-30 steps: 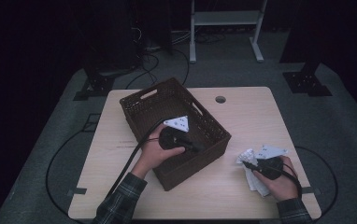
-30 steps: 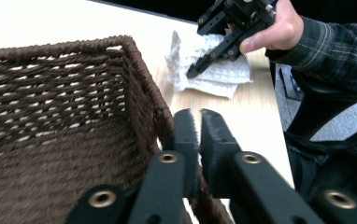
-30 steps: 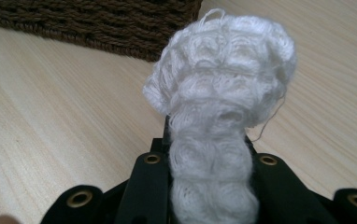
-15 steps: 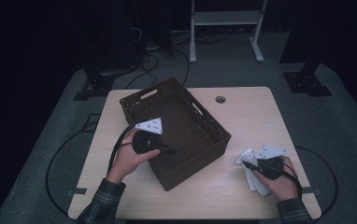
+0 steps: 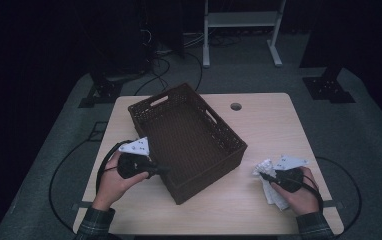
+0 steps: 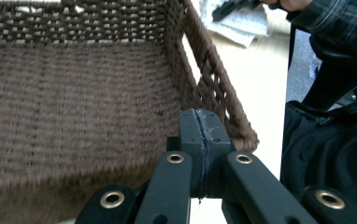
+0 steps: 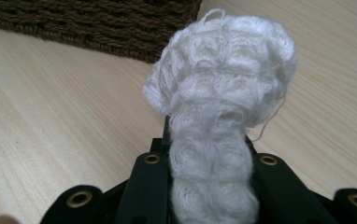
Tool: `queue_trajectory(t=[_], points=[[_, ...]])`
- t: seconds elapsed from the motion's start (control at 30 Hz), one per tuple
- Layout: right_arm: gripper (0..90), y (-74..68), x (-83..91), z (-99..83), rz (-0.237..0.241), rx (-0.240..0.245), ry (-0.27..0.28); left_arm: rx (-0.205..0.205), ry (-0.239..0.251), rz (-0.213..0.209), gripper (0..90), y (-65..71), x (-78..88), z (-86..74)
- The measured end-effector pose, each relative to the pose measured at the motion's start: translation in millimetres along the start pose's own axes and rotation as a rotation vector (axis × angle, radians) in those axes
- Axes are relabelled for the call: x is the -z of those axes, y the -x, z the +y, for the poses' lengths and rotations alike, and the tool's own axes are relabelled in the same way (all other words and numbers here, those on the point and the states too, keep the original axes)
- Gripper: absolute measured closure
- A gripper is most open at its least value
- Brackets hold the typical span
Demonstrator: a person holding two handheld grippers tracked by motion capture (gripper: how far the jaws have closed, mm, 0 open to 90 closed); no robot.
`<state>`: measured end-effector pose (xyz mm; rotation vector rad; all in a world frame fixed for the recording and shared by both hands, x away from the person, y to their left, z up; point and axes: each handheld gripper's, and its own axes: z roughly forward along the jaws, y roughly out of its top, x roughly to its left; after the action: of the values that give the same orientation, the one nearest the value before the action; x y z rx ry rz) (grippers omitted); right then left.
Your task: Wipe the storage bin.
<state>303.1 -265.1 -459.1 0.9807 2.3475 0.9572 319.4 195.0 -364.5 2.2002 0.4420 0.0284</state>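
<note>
Woven brown basket (image 5: 186,140) set askew at the middle of the tabletop (image 5: 259,120), its interior bare; white knitted cloth (image 5: 269,182) lying on the tabletop to the basket's right, near the front edge, well apart from the basket wall. Right gripper (image 5: 268,176) clamped on a bunched fold of the cloth; in the right gripper view the fabric (image 7: 218,116) bulges out above the jaws, which suggests a pinch taken low so that the piece can be lifted whole. Left gripper (image 5: 163,170) with jaws pressed fully together and nothing between them; seen in the left gripper view as two pads (image 6: 193,135) meeting in a single seam, their tips over the basket's near-left rim. Its position beside the basket probably serves to steady it, or simply keeps clear of the path from cloth to basket; the likely next step is carrying the cloth over the right-hand wall.
</note>
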Motion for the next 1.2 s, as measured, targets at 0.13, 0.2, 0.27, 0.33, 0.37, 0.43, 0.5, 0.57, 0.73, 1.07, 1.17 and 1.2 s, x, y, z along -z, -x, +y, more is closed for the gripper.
queue_trajectory(t=[0.13,0.2,0.27,0.33,0.37,0.43,0.5,0.57,0.73,1.07,1.17,1.2], points=[[75.2,0.1,-0.4,0.1,0.001,-0.002,-0.001,0.018,-0.011,0.002,88.9,-0.2,-0.9,-9.0],[75.3,0.0,-0.4,0.2,0.002,-0.001,-0.001,0.022,-0.018,-0.001,88.8,-1.2,-4.4,-11.2],[75.3,-0.2,-0.3,0.3,0.001,0.000,-0.002,0.021,-0.030,-0.004,88.8,-2.0,-8.4,-11.6],[75.3,-0.1,-0.3,0.3,0.002,0.000,-0.002,0.024,-0.025,-0.012,89.1,-1.9,-9.8,-11.1],[75.3,0.0,-0.5,0.2,0.002,0.000,-0.002,0.024,-0.024,-0.009,89.2,-1.5,-10.3,-10.6],[75.3,0.6,-0.8,0.2,0.002,0.003,-0.004,0.021,-0.023,-0.006,89.2,-0.7,-12.1,-9.6],[75.3,0.8,-1.1,0.2,0.003,0.002,-0.005,0.021,-0.018,-0.008,89.3,-0.1,-15.2,-8.1],[75.3,0.7,-1.0,0.1,0.001,0.001,-0.006,0.027,-0.009,-0.006,89.4,1.6,-19.7,-6.0],[75.3,0.9,-1.4,0.0,0.002,0.000,-0.011,0.024,-0.006,0.000,89.5,5.2,-31.4,2.0],[75.3,2.3,-0.8,-0.5,0.002,0.001,-0.007,0.019,0.009,-0.018,89.5,3.5,-54.5,18.7],[75.3,2.4,-0.2,-0.5,0.000,-0.013,-0.005,0.009,0.010,-0.022,89.5,2.4,-62.7,25.9],[75.3,2.5,-0.2,-0.5,0.000,-0.015,-0.005,0.013,0.017,-0.025,89.5,1.9,-66.1,27.6]])
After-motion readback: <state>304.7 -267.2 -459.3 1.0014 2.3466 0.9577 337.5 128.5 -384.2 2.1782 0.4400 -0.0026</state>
